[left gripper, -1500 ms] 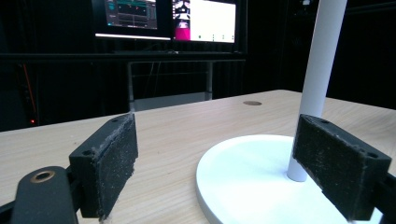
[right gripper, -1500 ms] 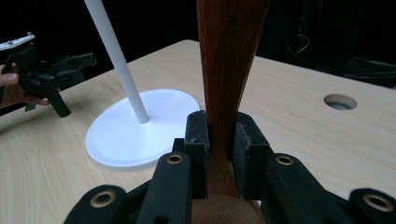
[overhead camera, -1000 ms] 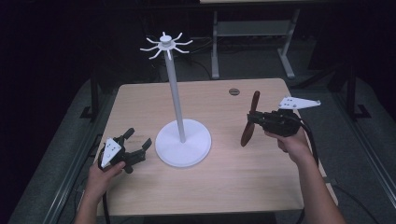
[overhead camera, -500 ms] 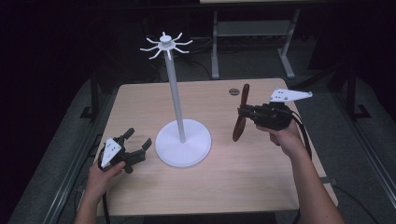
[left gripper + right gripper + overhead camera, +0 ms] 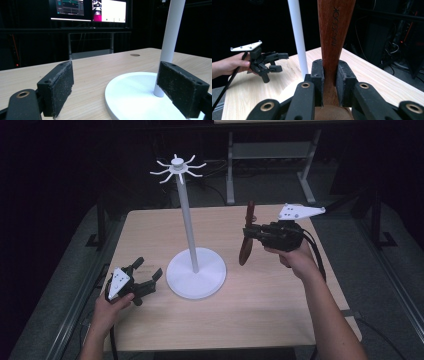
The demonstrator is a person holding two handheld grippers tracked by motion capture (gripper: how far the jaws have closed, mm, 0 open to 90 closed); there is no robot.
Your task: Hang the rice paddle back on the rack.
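You're working at a light wooden table [image 5: 280, 315]. A white stand [image 5: 196, 278] is sitting on it near the middle, round base flat on the top, pole upright. Your left gripper [image 5: 146, 279] is resting low at the table's near-left corner.

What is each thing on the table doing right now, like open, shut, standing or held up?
Left gripper: open, empty, low beside the stand's base.
Right gripper: shut on the utensil.
Brown wooden utensil: held roughly upright above the table.
Tall white hook stand: upright, hooks empty.
Light wooden table: bearing the stand.
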